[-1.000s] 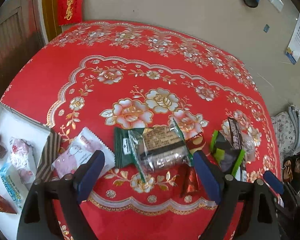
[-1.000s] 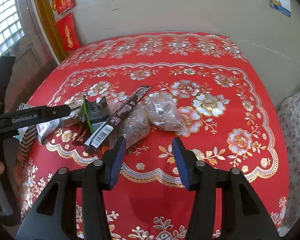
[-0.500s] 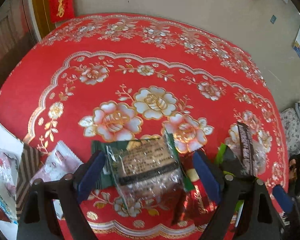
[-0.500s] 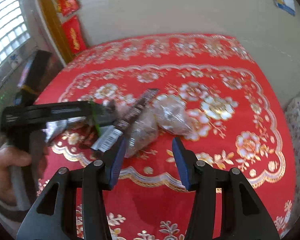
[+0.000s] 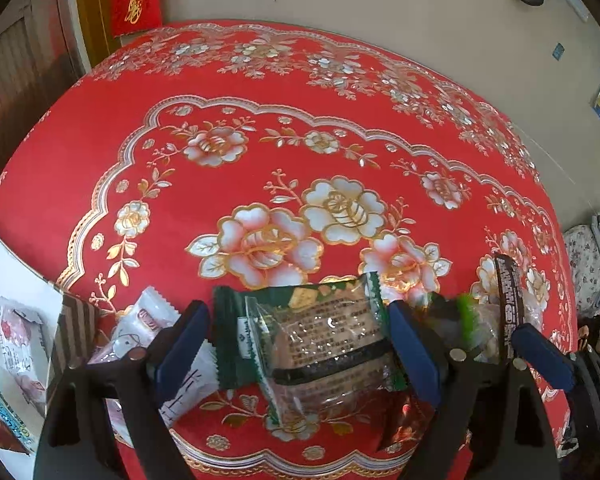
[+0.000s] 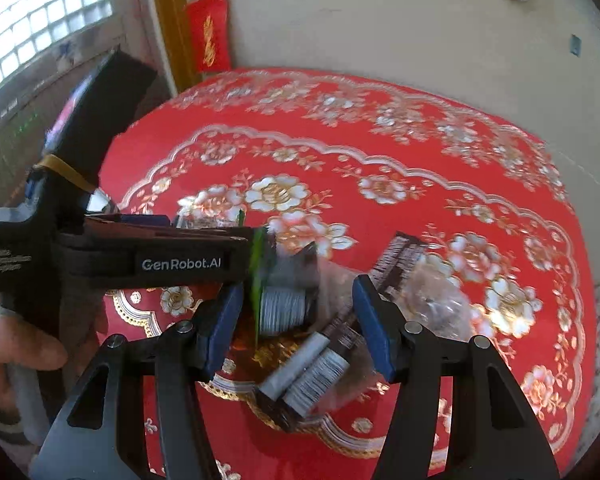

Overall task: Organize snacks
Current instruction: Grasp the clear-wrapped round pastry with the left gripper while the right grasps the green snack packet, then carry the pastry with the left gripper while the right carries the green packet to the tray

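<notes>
My left gripper [image 5: 296, 344] is open, its jaws on either side of a clear-and-green wrapped biscuit pack [image 5: 324, 344] lying on the red floral tablecloth [image 5: 260, 152]. A white-pink packet [image 5: 140, 328] lies left of it and a small red-brown candy [image 5: 404, 428] right of it. My right gripper [image 6: 296, 320] is open over a black-and-green wrapped snack [image 6: 280, 292], with a long dark brown bar [image 6: 332, 344] and a clear bag [image 6: 436, 296] to its right. The left gripper's body [image 6: 140, 260] shows at the left of the right wrist view.
A white tray with a striped rim [image 5: 74, 332] at the table's left edge holds several wrapped snacks [image 5: 16, 344]. The wall stands behind the round table. A floral cushion [image 5: 592, 264] lies beyond the table's right edge.
My left gripper has moved forward so the biscuit pack now lies between its jaws. My right gripper has moved left and forward over the black-and-green snack.
</notes>
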Tool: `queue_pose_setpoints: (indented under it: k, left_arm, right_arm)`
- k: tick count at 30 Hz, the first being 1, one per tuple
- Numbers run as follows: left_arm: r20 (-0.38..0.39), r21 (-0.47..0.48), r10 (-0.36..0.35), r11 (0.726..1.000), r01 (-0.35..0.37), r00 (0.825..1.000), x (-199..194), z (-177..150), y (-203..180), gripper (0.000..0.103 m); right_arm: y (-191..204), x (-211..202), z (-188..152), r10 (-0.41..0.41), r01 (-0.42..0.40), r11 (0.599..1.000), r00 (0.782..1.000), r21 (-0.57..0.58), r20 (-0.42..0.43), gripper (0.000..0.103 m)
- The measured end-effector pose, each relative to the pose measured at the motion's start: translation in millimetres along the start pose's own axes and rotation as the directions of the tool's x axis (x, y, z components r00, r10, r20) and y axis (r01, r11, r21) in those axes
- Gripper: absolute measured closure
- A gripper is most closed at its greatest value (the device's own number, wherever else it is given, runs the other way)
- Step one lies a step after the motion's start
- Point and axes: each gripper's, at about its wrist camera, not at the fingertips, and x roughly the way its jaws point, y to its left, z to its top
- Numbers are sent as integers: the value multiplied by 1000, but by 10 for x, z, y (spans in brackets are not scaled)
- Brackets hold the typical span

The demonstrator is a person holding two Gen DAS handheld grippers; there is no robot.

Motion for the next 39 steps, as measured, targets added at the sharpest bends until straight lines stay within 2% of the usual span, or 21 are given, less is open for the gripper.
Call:
queue_pose_setpoints:
  k: [5, 8, 11, 13, 14, 17, 20, 22, 25, 28, 35, 39]
  left_arm:
    - [4, -20, -4, 1000, 4, 1000, -2, 18, 42, 12]
    - [6, -7, 0, 1000, 0, 1000, -11, 4, 27, 12]
    - [-2, 3, 4, 1000, -4, 1000, -1, -16, 18, 12]
    - [2, 7, 8, 1000, -8, 1000, -7, -29, 15, 12]
    - [2, 11, 5, 1000, -5, 1000, -15, -38, 9, 12]
    - [21, 22, 3, 1000, -3, 1000, -57, -77, -13, 12]
    - [35, 51, 8, 999, -10, 999, -91, -133, -54, 20]
    - [49, 77, 16, 997, -19, 999, -104, -166, -94, 28]
    - [44, 96, 22, 995, -26, 999, -49, -194, -124, 35]
    - [47, 73, 3, 997, -6, 999, -93, -206, -63, 42]
    - [104, 53, -35, 998, 30, 994, -398, -237, 26, 43]
    - [132, 52, -31, 998, 24, 991, -554, -270, 84, 44]
  right_arm:
    - [130, 17, -6, 43, -43, 998, 999, -37, -8, 46]
    - [123, 123, 14, -5, 4, 999, 1000, -38, -26, 46]
    - [61, 198, 24, 52, -52, 999, 998, -8, -39, 48]
    - [4, 221, 13, 55, -54, 998, 998, 19, -43, 65]
    - [-35, 222, 4, 64, -62, 998, 997, 32, -45, 69]
    - [-149, 164, -42, 96, -94, 993, 995, 77, -27, 74]
    - [-245, 92, -102, 113, -111, 988, 994, 112, -11, 80]
    - [-292, 47, -149, 123, -122, 984, 992, 129, 1, 81]
    - [-317, 33, -190, 132, -131, 981, 991, 141, 8, 81]
    - [-286, 24, -199, 125, -126, 983, 992, 136, 14, 82]
    - [-361, -147, -254, 159, -170, 966, 985, 192, 73, 83]
    - [-345, -252, -279, 177, -194, 959, 979, 207, 97, 83]
